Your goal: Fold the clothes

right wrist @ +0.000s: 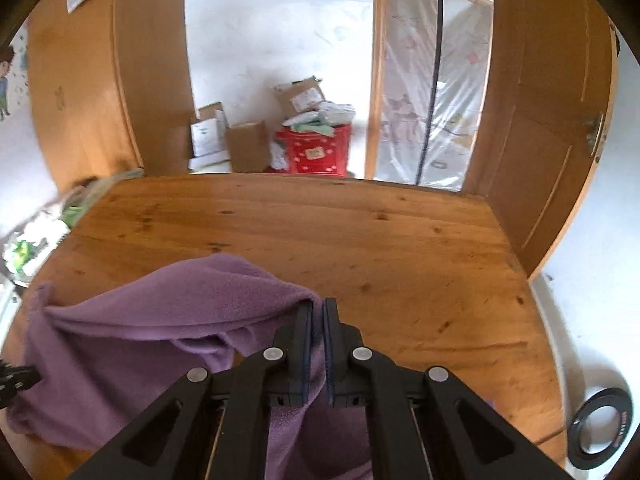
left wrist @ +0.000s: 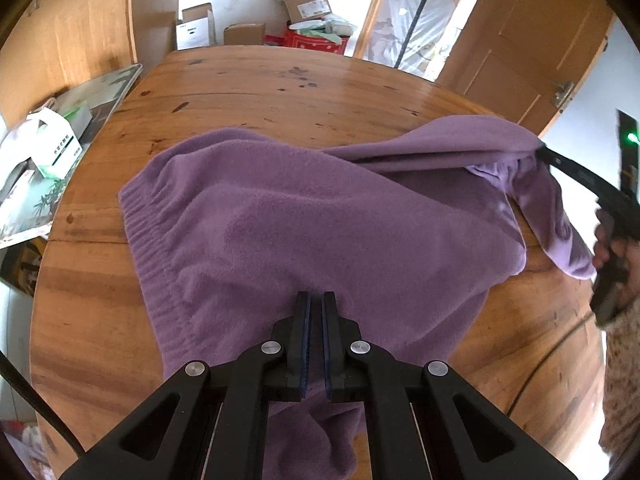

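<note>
A purple fleece sweater [left wrist: 304, 224] lies spread on the round wooden table [left wrist: 280, 92], ribbed hem toward the left. My left gripper [left wrist: 316, 300] is shut on the near edge of the cloth, which hangs down between its fingers. My right gripper [right wrist: 319, 306] is shut on another part of the sweater [right wrist: 160, 320], lifting a fold of it off the table. In the left wrist view the right gripper [left wrist: 542, 148] pulls that fold up at the far right, with a hand [left wrist: 612, 248] gripping its handle.
Papers and a white box [left wrist: 56, 148] lie on a side surface left of the table. Cardboard boxes [left wrist: 244, 34] and a red box [right wrist: 316, 152] sit on the floor beyond. A wooden door [left wrist: 528, 40] stands at the right. A black ring [right wrist: 600, 428] lies on the floor.
</note>
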Motion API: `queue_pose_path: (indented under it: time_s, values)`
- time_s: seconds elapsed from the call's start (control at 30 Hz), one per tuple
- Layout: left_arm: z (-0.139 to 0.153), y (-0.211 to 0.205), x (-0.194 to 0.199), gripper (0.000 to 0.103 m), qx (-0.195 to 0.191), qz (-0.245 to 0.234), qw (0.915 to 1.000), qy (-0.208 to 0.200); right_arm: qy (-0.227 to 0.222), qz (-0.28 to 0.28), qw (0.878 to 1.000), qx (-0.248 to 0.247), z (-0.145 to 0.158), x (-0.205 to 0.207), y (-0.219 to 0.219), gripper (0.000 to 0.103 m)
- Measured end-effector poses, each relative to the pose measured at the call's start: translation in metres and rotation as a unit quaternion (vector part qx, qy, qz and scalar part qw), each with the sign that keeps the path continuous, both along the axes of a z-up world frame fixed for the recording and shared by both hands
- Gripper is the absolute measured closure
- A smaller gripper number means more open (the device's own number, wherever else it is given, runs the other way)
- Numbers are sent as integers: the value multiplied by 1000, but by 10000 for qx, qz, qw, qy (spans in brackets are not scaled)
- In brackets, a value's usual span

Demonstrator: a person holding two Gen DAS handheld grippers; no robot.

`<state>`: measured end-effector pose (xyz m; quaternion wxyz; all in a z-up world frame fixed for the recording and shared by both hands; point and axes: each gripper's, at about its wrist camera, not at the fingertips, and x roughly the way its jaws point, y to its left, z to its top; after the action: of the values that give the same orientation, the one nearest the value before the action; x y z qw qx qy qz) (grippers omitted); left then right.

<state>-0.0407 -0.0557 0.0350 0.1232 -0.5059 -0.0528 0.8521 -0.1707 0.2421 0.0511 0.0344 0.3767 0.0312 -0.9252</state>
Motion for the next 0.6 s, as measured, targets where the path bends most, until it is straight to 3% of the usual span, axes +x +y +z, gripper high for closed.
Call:
queue_pose_path:
  time_s: [0.2,0.5,0.6]
  values:
    - [7,-11,-2,98,143,-82,9999,51,-242,-34,9997,29,-13,-27,2,97]
    - [27,-45,-5,98,24,334,9987,382,-39,122,9992,-375,-6,-13,9,96]
    - [28,-57,-12,98,35,492,9982,354,133,255,9986,-446,1,-5,5,90]
